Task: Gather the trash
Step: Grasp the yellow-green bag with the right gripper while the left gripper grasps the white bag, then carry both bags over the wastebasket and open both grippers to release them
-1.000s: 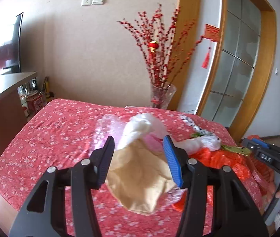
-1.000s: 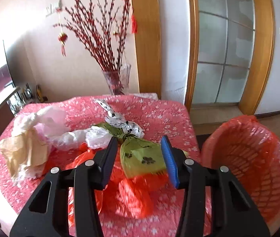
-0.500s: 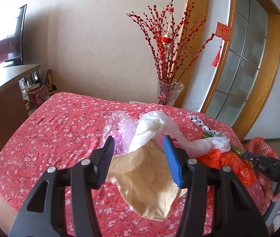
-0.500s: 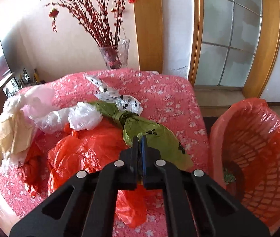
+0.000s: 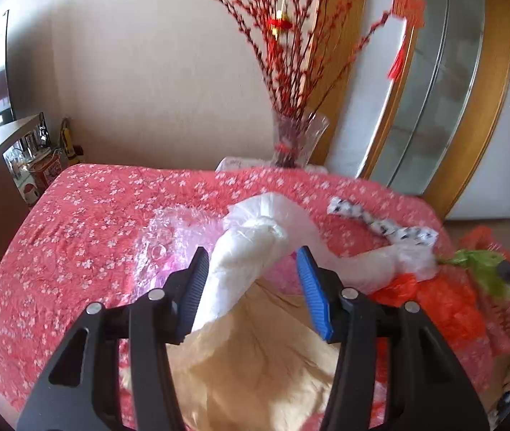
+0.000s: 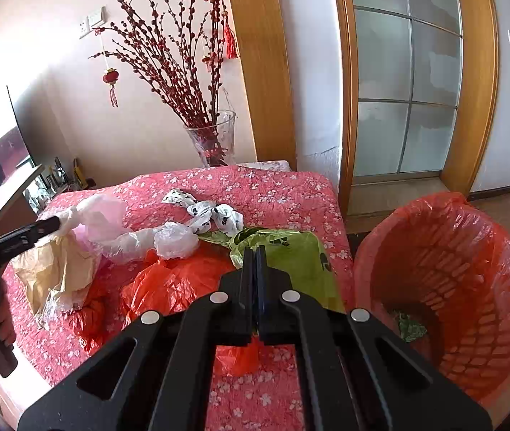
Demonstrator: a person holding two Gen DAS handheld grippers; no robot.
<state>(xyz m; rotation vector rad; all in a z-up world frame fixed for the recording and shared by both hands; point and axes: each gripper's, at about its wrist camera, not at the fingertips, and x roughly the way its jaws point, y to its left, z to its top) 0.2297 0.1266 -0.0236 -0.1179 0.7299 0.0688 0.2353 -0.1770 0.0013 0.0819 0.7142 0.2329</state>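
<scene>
Trash bags lie on a red flowered table [image 5: 86, 215]. My left gripper [image 5: 251, 273] is open, its jaws on either side of a twisted white plastic bag [image 5: 244, 255] above a tan paper bag [image 5: 255, 370]. My right gripper [image 6: 255, 255] is shut on a green plastic bag [image 6: 291, 255] lying over an orange bag [image 6: 179, 276]. A black-and-white spotted bag [image 6: 208, 213] and a clear bag [image 6: 174, 240] lie behind. The orange-lined trash basket [image 6: 445, 287] stands to the right of the table.
A glass vase [image 6: 215, 140] with red branches stands at the table's far edge. A pink bubble-wrap bag [image 5: 168, 244] lies left of the white bag. A wooden-framed glass door [image 6: 406, 82] is behind the basket. A shelf [image 5: 0, 151] stands at the left.
My right gripper shut on the green bag and has lifted it slightly. My left gripper moved forward, so the white bag now sits between its open jaws.
</scene>
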